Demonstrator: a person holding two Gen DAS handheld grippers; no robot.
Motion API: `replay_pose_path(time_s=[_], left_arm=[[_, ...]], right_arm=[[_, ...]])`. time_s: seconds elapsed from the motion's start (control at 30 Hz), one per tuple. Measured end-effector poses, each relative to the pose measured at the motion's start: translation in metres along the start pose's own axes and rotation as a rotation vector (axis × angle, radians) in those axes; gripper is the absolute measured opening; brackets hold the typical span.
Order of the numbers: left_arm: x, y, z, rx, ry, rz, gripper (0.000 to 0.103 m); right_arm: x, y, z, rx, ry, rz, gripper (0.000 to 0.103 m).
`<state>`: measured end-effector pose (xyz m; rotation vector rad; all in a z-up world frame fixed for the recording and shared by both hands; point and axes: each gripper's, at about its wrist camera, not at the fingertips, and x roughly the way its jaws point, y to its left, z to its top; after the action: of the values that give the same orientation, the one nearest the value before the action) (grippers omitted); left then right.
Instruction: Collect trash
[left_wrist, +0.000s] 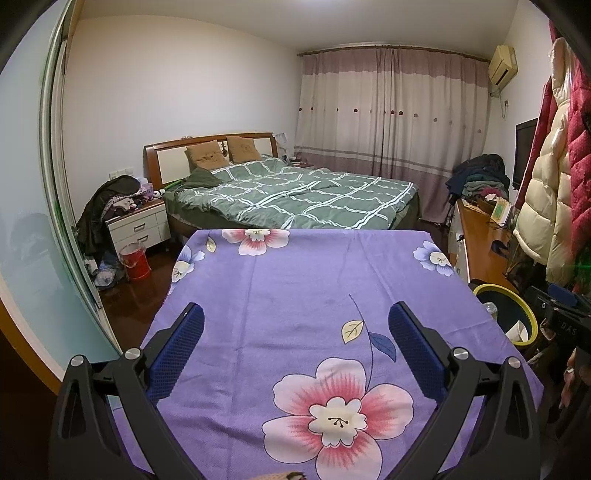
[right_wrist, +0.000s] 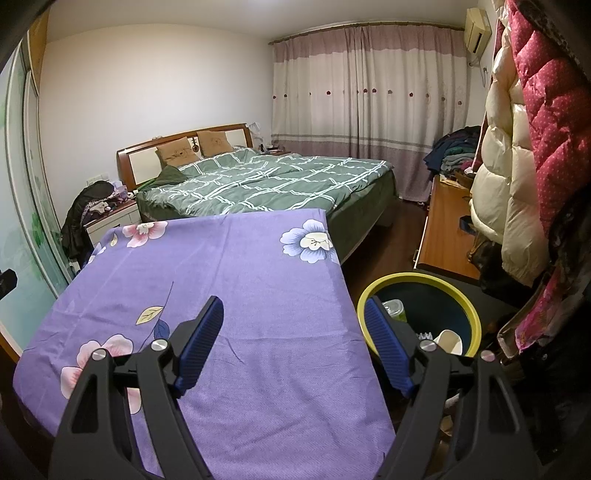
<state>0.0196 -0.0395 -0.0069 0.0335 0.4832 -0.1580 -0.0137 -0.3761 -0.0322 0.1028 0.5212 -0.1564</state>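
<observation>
Both empty, jaws apart: left gripper (left_wrist: 295, 325) over the purple floral tablecloth (left_wrist: 295, 280), right gripper (right_wrist: 295, 317) straddling its right edge beside the upright yellow-rimmed bin (right_wrist: 458, 295)

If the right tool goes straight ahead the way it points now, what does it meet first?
Probably the purple cloth on the table, near its right edge. The right tool is open, holds nothing and tilts down toward it. The bin stands further right; depth is uncertain.
</observation>
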Motion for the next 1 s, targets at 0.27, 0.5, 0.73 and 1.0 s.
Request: replay_pose_path(time_s=[0.27, 0.5, 0.73, 1.0], left_arm=[[0.0010, -0.0007, 0.0004, 0.000, 0.003, -0.002, 0.098], [0.0038, -0.0002, 0.0002, 0.002, 0.004, -0.006, 0.098], [0.0055, -0.0002, -0.0005, 0.006, 0.004, -0.010, 0.098], [0.0048, -0.0008, 0.0000, 0.007, 0.005, -0.012, 0.098]], right_arm=[[0.0024, 0.0013, -0.0018, 0.001, 0.003, 0.001, 0.074], [0.0027, 0.0014, -0.0020, 0.001, 0.003, 0.002, 0.074], [0.0025, 0.0010, -0.0017, 0.002, 0.003, 0.002, 0.074], [0.0030, 0.0005, -0.0021, 0.002, 0.004, 0.001, 0.074]])
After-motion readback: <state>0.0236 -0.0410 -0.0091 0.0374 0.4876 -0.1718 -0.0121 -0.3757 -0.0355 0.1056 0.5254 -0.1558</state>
